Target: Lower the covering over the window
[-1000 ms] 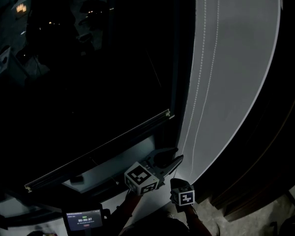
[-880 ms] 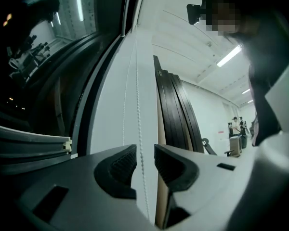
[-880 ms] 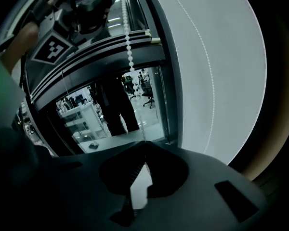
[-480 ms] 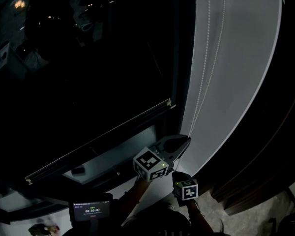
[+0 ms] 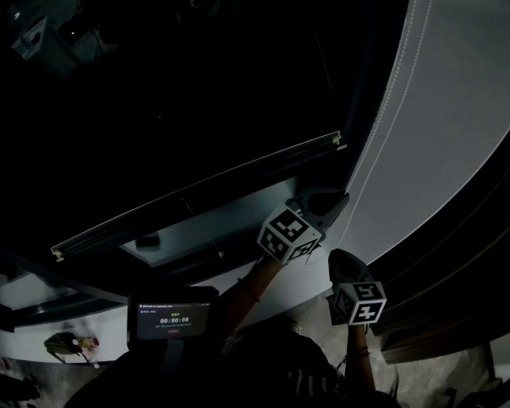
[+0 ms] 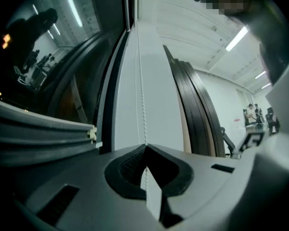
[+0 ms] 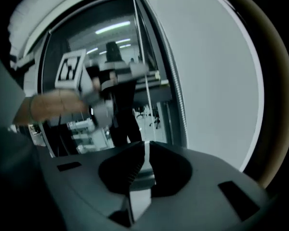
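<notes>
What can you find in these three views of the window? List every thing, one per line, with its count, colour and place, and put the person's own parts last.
window glass: one, dark, upper left of the head view.
blind's bottom rail: one, pale grey, slanting across the glass.
sill: one, light grey, below the rail.
small object: one, dark, on the sill; too dim to name.
wall panel: one, white, right of the window.
bead chain: two strands, white, hanging down the panel.
screen: one, dark with lit digits, bottom left.
left gripper: one, grey, shut on the bead chain.
right gripper: one, grey, jaws together, below the left; whether it grips the chain is unclear.
</notes>
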Demonstrator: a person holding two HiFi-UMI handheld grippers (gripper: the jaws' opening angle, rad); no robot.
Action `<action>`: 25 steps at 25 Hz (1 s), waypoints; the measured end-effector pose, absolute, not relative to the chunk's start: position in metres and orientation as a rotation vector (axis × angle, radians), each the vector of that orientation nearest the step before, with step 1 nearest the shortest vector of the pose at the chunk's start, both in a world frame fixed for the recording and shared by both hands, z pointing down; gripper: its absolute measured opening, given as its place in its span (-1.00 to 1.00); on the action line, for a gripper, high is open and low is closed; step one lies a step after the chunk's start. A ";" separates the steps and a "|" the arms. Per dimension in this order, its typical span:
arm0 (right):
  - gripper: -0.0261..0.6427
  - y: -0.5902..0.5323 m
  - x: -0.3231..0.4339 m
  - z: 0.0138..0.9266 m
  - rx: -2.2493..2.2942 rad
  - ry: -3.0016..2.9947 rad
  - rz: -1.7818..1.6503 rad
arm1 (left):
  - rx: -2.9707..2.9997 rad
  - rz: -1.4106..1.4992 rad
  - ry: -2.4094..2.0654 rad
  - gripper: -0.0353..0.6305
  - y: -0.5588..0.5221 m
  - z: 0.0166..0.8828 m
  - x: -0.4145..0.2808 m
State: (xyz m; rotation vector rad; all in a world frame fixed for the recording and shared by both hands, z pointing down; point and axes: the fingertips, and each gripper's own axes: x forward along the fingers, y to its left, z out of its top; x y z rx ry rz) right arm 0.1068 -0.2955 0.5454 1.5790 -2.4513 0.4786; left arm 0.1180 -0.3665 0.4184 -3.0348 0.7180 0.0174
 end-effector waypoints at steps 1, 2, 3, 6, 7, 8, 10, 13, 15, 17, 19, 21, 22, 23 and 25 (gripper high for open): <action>-0.87 -0.298 0.110 0.526 1.599 -2.488 0.448 | -3.054 -0.055 0.728 -0.89 -0.367 0.436 0.116; -0.87 -0.301 0.113 0.505 1.613 -2.524 0.407 | -3.081 -0.133 0.733 -0.89 -0.366 0.456 0.115; -0.85 -0.304 0.115 0.484 1.618 -2.556 0.355 | -3.111 -0.215 0.734 -0.89 -0.363 0.479 0.115; -0.69 -0.312 0.114 0.424 1.591 -2.645 0.187 | -3.208 -0.470 0.739 -0.89 -0.349 0.553 0.109; -0.65 -0.315 0.112 0.408 1.580 -2.666 0.133 | -3.240 -0.540 0.749 -0.89 -0.343 0.575 0.105; -0.62 -0.319 0.110 0.395 1.569 -2.682 0.092 | -3.267 -0.596 0.761 -0.89 -0.336 0.595 0.101; -0.59 -0.327 0.104 0.376 1.549 -2.697 0.035 | -3.298 -0.670 0.778 -0.89 -0.325 0.623 0.093; -0.56 -0.338 0.098 0.363 1.533 -2.671 -0.050 | -3.317 -0.694 0.777 -0.89 -0.315 0.638 0.089; -0.56 -0.345 0.097 0.357 1.554 -2.639 -0.103 | -3.322 -0.703 0.763 -0.89 -0.314 0.641 0.089; -0.56 -0.350 0.099 0.355 1.588 -2.608 -0.127 | -3.317 -0.703 0.771 -0.89 -0.315 0.639 0.086; -0.56 -0.351 0.099 0.353 1.587 -2.611 -0.123 | -3.329 -0.698 0.773 -0.89 -0.316 0.643 0.085; -0.56 -0.349 0.090 0.346 1.525 -2.702 -0.072 | -3.336 -0.692 0.766 -0.89 -0.315 0.646 0.086; -0.56 -0.348 0.085 0.338 1.493 -2.763 -0.052 | -3.338 -0.688 0.762 -0.89 -0.315 0.646 0.087; -0.56 -0.347 0.080 0.329 1.471 -2.817 -0.047 | -3.340 -0.685 0.757 -0.89 -0.314 0.646 0.088; -0.56 -0.349 0.072 0.307 1.465 -2.868 -0.101 | -3.342 -0.680 0.750 -0.89 -0.313 0.645 0.089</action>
